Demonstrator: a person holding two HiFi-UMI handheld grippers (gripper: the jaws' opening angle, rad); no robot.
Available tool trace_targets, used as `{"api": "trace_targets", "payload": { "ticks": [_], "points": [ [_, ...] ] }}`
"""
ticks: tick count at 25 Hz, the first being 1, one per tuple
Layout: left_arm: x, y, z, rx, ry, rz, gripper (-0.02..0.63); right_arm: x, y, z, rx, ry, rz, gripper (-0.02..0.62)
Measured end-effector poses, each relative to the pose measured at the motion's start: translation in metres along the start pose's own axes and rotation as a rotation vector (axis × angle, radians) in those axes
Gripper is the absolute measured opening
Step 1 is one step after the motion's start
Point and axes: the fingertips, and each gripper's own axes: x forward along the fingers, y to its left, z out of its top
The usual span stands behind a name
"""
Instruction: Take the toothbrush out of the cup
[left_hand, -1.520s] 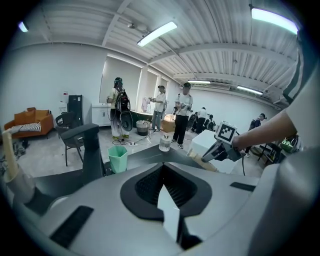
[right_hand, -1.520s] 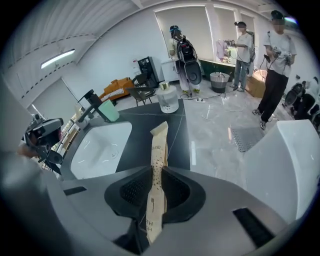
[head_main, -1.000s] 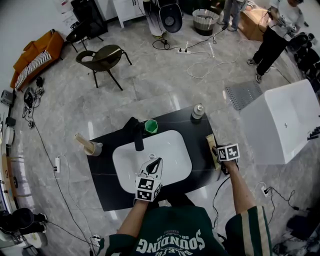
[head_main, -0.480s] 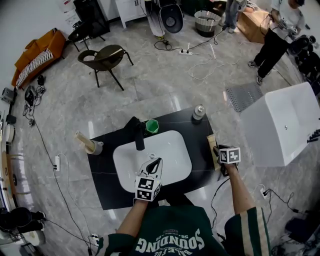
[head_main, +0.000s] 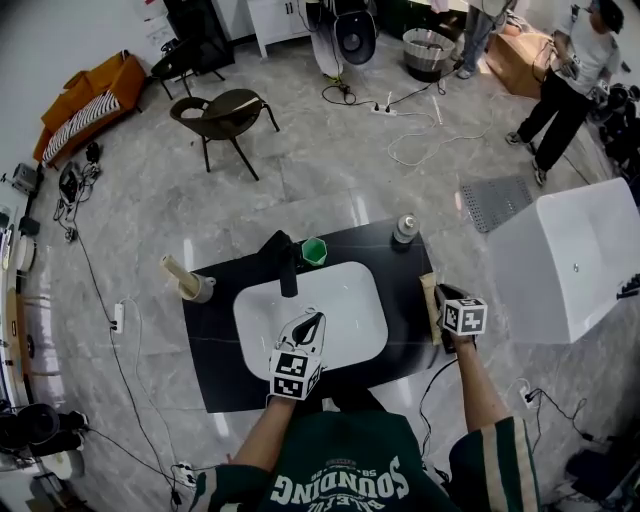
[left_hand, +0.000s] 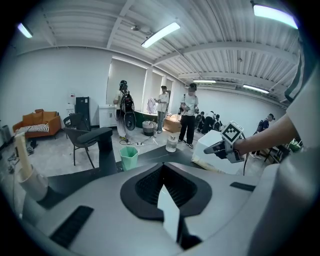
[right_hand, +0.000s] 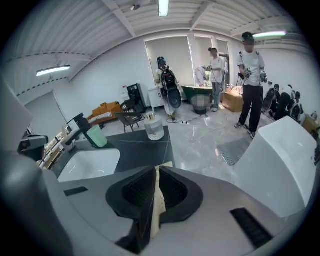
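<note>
Right gripper (right_hand: 157, 168): jaws have just been closing and are drawn to a thin slit, with nothing gripped. The beige mat (head_main: 429, 292) at the desk (head_main: 215, 335) edge is seen through the slit.

Left gripper (left_hand: 163, 184): jaws are clenched and empty, held over the white sink (head_main: 365, 295).

Green cup (head_main: 314, 251) is stood behind the sink, just beside the black tap (head_main: 287, 268). Toothbrush cannot be made out in any view.
</note>
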Motion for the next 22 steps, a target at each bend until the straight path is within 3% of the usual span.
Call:
{"api": "trace_targets", "payload": {
  "ticks": [12,22],
  "points": [
    [-0.017,0.020,0.006,-0.016,-0.026,0.058,0.011,-0.019,0.080,0.041,-0.095,-0.200,0.036,0.055],
    [-0.037,0.052,0.007,-0.028,-0.052,0.057,0.011,-0.024,0.164,0.056,-0.168,-0.242,0.091,0.055]
  ]
}}
